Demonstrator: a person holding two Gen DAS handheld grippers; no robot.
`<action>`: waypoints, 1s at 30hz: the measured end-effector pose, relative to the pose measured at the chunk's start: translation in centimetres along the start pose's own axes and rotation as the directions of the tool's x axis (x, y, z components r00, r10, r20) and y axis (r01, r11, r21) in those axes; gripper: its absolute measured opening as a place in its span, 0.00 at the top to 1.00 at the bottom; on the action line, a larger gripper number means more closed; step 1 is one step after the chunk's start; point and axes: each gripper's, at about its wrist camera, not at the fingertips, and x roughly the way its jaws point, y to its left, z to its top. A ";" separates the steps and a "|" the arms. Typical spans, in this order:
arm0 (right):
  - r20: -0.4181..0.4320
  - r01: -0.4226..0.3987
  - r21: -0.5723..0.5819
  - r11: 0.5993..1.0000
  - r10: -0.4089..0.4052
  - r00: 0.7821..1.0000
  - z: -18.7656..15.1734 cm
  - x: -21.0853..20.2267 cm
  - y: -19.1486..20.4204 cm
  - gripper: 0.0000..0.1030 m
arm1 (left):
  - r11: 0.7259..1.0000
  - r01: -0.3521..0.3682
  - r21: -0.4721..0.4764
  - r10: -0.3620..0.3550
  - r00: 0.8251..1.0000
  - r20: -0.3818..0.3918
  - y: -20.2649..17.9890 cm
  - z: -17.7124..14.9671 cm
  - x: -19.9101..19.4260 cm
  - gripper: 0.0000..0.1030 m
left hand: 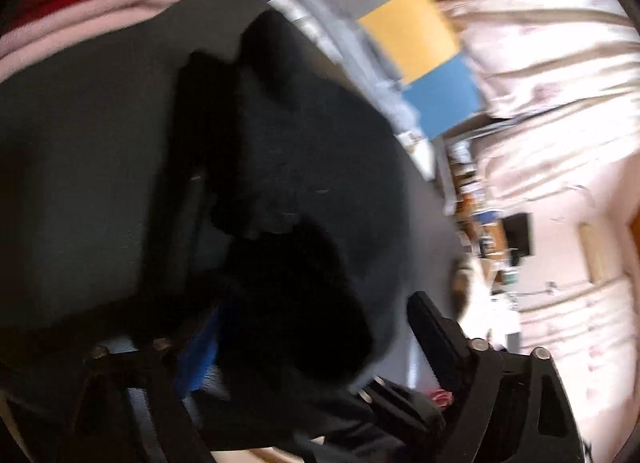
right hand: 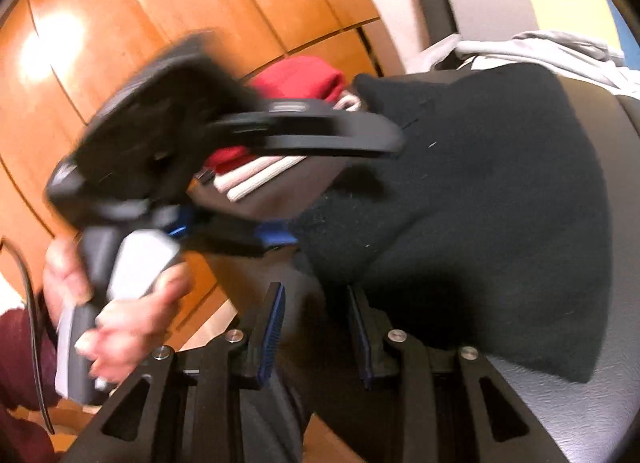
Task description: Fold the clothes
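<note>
A black garment (right hand: 480,191) lies bunched on a dark grey table (right hand: 592,403); it also shows in the left wrist view (left hand: 304,167). My left gripper (left hand: 304,347) has its fingers apart, with a fold of the black cloth filling the space between them; its blue pad (left hand: 200,347) touches the cloth. In the right wrist view the left gripper (right hand: 280,239) meets the garment's left edge. My right gripper (right hand: 316,327) is open, its fingers just short of the garment's near edge, holding nothing.
A stack of folded red and pale pink clothes (right hand: 296,83) sits at the table's far left, also in the left wrist view (left hand: 96,3). A grey garment (right hand: 552,47) lies at the back. Wooden panels (right hand: 160,3) stand behind.
</note>
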 end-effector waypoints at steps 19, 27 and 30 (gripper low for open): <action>0.072 0.096 0.283 0.954 -0.121 0.990 -3.0 -7.1 -5.9 0.69 | 0.994 0.038 0.105 -0.059 0.978 0.202 4.4 -0.1 -3.8 0.93; 0.075 0.036 0.252 0.967 -0.057 0.996 -2.2 -5.4 -4.7 0.68 | 0.981 0.180 0.074 -0.190 0.971 0.149 2.3 -0.4 -3.7 0.08; 0.069 0.040 0.293 0.955 -0.063 0.996 -1.8 -4.4 -5.6 0.68 | 0.991 0.014 0.131 -0.023 0.997 0.068 1.0 0.1 -1.0 0.37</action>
